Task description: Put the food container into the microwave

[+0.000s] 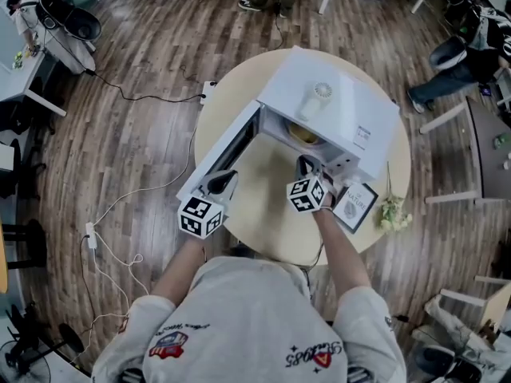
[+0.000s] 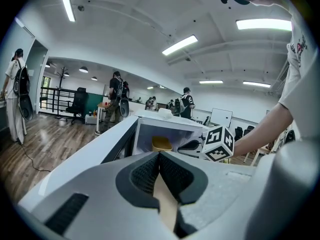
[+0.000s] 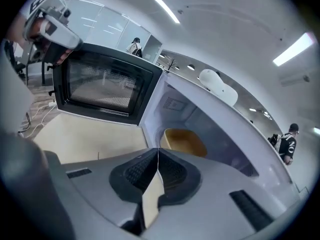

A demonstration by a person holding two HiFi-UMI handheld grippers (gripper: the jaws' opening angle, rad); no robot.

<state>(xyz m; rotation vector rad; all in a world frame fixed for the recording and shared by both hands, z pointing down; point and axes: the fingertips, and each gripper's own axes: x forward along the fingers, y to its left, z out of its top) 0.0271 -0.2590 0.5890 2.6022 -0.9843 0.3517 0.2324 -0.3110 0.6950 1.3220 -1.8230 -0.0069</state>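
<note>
The right gripper, clenched on nothing, hovered just before the microwave's open mouth. The left gripper, likewise clenched empty, hung beside its swung-open door. The yellow food container sat inside the microwave.

Bright, even light from ceiling strips; fisheye distortion, dark vignetted corners.

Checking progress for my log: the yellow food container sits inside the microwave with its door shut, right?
Not quite. The door stands wide open, not shut, as the right gripper view shows. The rest holds: the yellow food container sits inside the microwave.
</note>
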